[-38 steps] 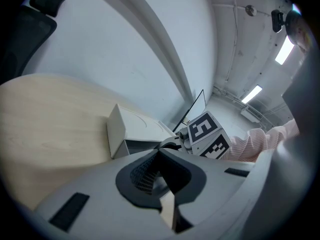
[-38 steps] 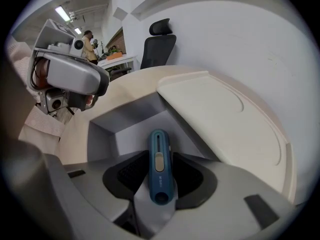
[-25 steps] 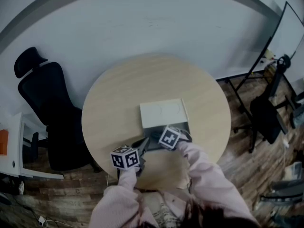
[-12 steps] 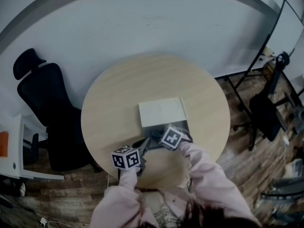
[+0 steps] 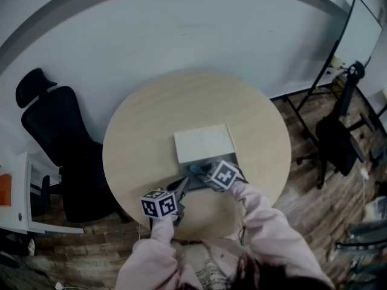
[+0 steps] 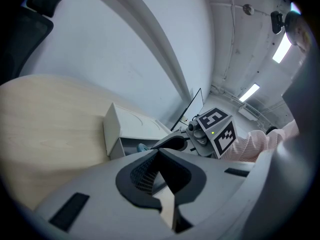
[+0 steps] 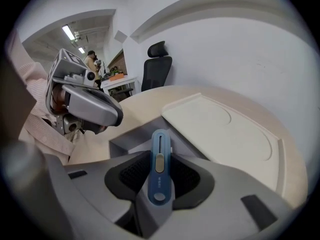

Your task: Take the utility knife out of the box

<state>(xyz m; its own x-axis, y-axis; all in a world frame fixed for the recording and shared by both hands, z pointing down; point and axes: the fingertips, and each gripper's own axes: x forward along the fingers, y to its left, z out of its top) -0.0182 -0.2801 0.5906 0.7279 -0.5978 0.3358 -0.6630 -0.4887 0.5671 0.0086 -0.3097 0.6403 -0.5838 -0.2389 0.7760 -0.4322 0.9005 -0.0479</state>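
**Round desk: knife in the right tool**

A round pale wooden desk (image 5: pixel 139 144) stands by a white wall. The slim blue plastic utility knife (image 7: pixel 160 166) is clamped between the right tool's (image 7: pixel 161 154) jaws, at the 6 o'clock end of the open flat white box (image 5: pixel 204 142). At the box's 7 o'clock, the left tool (image 6: pixel 160 151) is closed and empty.

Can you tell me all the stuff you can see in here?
Round wooden table: one, light beige, middle of the room.
Flat box with lid: one, grey with a white lid, near side of the table.
Plastic utility knife: one, blue, between the right gripper's jaws, at the box's open end.
High-backed office chair: one, black, left of the table.
Whiteboard on a stand: one, white, far right.
Sleeves: two, pink, bottom.
Left gripper: one, grey, jaws together, empty, beside the box.
Right gripper: one, grey, jaws closed on the knife.
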